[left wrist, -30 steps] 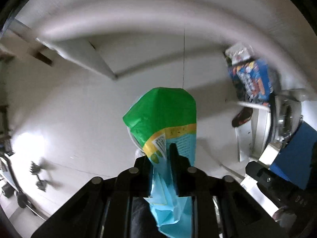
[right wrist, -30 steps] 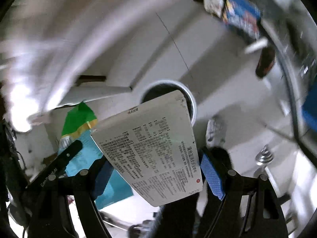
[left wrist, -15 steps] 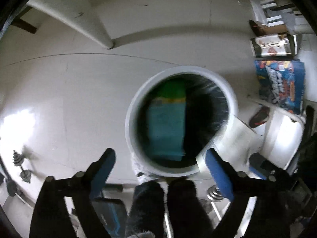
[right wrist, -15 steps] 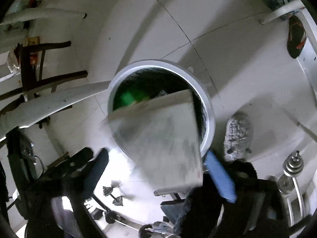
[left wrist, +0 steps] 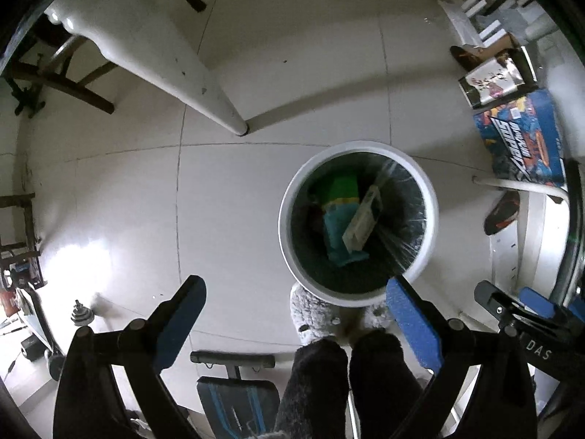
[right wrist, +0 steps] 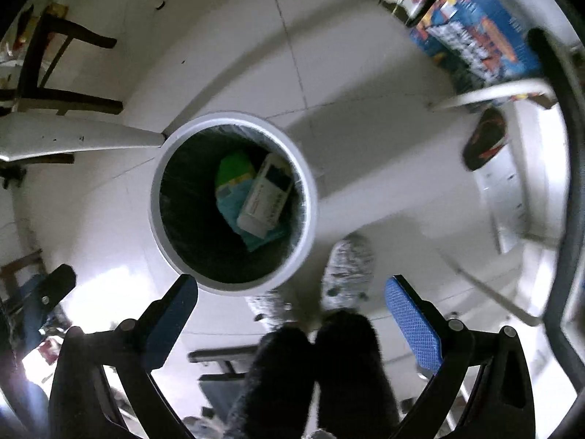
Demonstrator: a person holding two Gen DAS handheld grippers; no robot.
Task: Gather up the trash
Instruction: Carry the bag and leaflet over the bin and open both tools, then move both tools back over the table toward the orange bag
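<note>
**Left wrist and right wrist views: both claws wide and empty above the bin**

Left wrist view looks straight down at a white-rimmed bin [left wrist: 292, 248] with a dark liner, standing on a pale tiled floor [left wrist: 128, 201]. The left gripper [left wrist: 296, 311] has its blue-padded jaws spread wide, with nothing between them. The bin sits ahead of the jaws, nearer the right-hand finger, whose tip overlaps the rim in the picture. Inside lie a green and blue bag [left wrist: 338, 216] and a white box [left wrist: 360, 221], the box resting tilted on top of the bag. The right gripper [left wrist: 512, 303] shows at the lower right edge.

From the right wrist view, the right gripper [right wrist: 292, 292] is likewise wide apart and empty. Here the bin [right wrist: 155, 197] lies ahead and toward the left-hand finger, with the bag [right wrist: 234, 186] and box [right wrist: 267, 197] in it. Grey slippers [right wrist: 347, 270] stand just beside the bin, and a white table leg [left wrist: 190, 77] reaches the floor near it.
</note>
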